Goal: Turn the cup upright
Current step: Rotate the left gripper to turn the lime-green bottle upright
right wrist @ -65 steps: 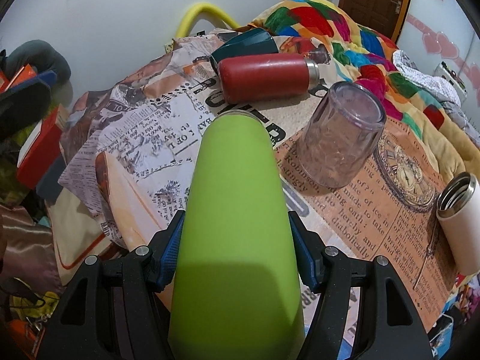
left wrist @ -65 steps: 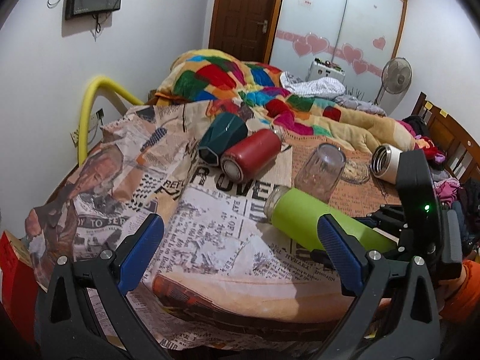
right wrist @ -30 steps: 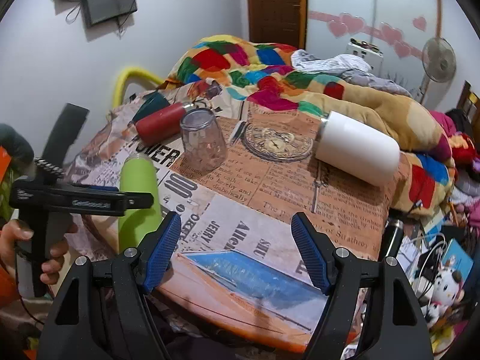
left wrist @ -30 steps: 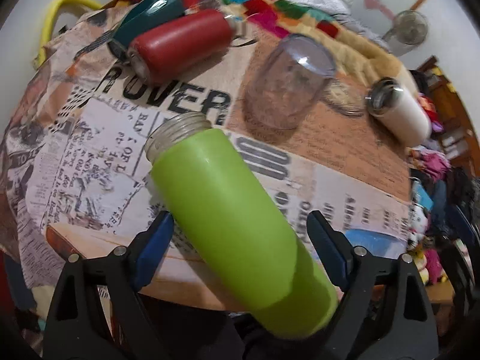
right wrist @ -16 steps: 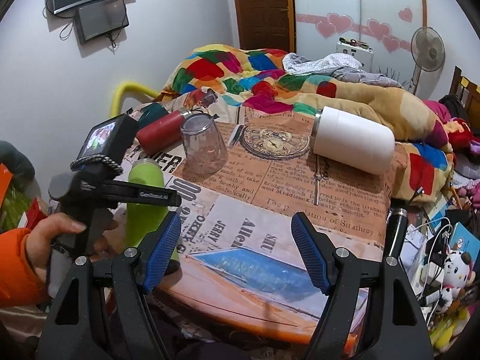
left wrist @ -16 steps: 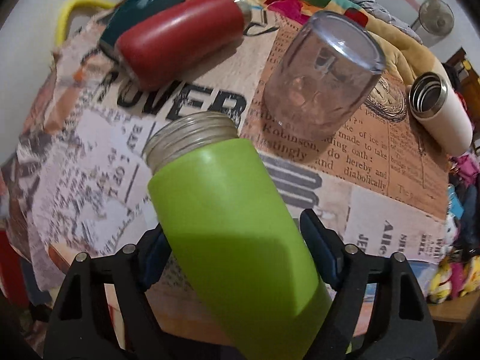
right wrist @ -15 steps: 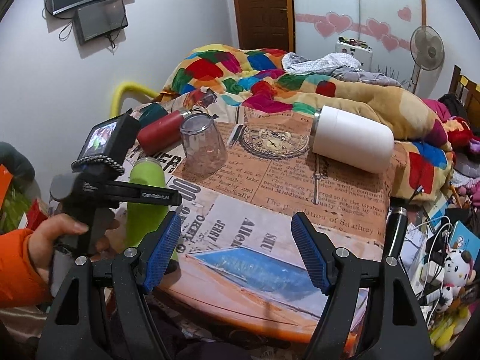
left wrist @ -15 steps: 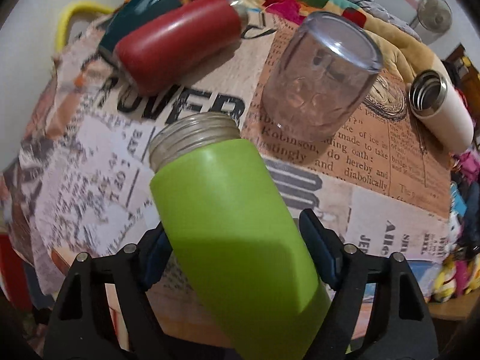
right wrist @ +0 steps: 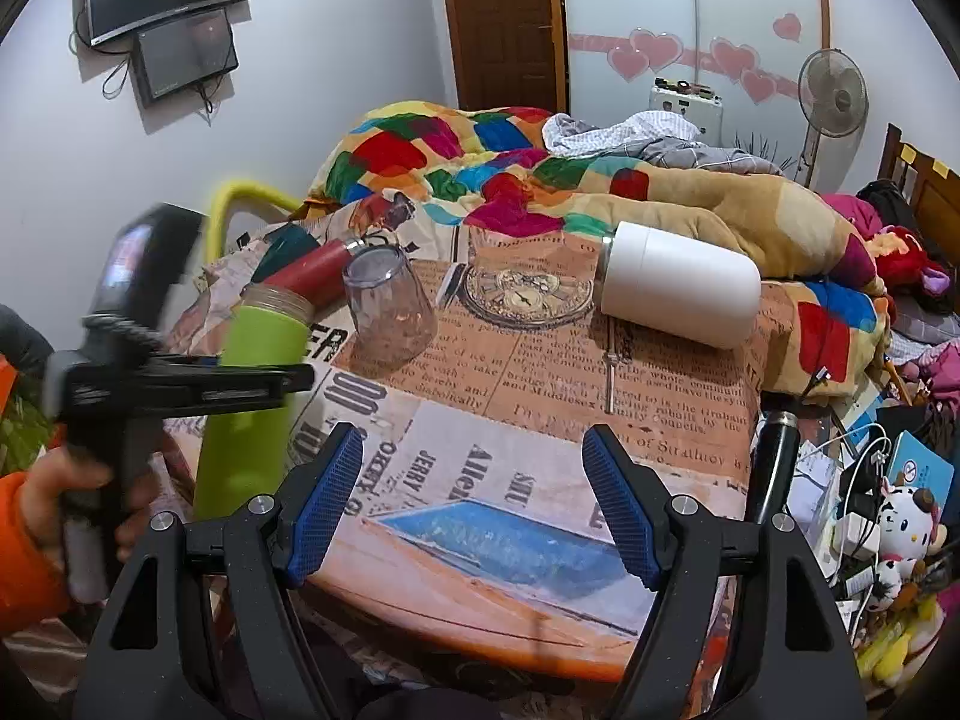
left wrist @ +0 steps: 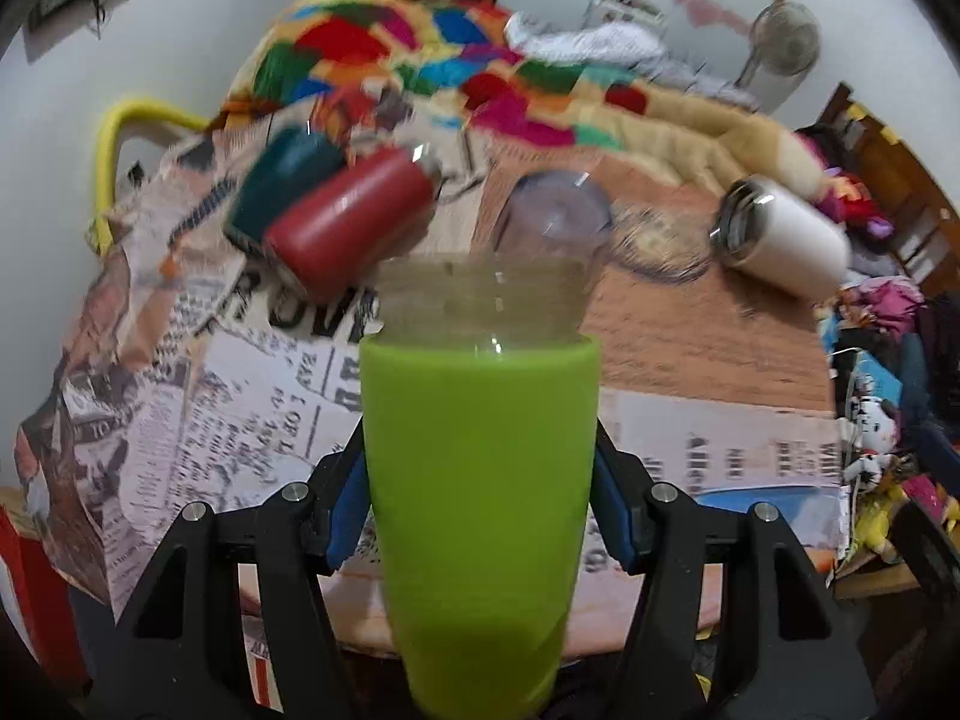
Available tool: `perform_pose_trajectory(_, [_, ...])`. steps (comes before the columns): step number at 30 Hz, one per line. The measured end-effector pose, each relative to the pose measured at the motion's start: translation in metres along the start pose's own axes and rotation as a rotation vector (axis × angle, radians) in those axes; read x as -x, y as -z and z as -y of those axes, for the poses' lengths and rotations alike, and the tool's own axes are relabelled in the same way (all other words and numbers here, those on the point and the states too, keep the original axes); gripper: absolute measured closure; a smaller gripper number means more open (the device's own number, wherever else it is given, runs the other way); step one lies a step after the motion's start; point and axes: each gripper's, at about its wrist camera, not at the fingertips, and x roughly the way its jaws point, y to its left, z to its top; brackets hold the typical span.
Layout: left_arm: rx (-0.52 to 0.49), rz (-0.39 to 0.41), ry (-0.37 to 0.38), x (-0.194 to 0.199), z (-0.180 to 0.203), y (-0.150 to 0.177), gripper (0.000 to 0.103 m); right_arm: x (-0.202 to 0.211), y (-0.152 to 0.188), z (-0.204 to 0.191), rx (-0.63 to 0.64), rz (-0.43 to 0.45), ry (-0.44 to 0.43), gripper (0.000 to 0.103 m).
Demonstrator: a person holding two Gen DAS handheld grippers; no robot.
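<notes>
My left claw [left wrist: 480, 516] is clamped on the lower body of the green cup [left wrist: 480, 480], which stands almost upright with its threaded open mouth on top, leaning slightly at the near-left edge of the table [right wrist: 600, 420]; I judge that I should bring it plumb, seat its base flat on the newsprint cloth and only then release. My right claw [right wrist: 474, 504] hangs spread and empty over the near edge, beside the left. Beyond the cup a clear tumbler [left wrist: 552, 228] stands mouth-down, while a red flask [left wrist: 348, 228], a teal cup [left wrist: 282, 180] and a white flask [left wrist: 780, 246] lie on their sides; I see no contents in any.
</notes>
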Motion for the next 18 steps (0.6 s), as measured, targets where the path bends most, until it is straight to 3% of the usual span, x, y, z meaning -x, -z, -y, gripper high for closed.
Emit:
perform_pose_trajectory(5, [-0.068,0.108,0.018,0.043,0.013,0.003,0.04,0.0,-0.005,-0.003,-0.002,0.014,0.0,0.03])
perform_pose_trajectory(11, [-0.134,0.222,0.005,0.061,0.029,-0.015,0.04,-0.004,-0.01,-0.004,-0.01,0.019,0.005,0.03])
perform_pose_trajectory(18, [-0.152,0.252,0.034,0.053,0.044,-0.04,0.04,-0.006,-0.013,-0.002,-0.014,0.021,0.02,0.03])
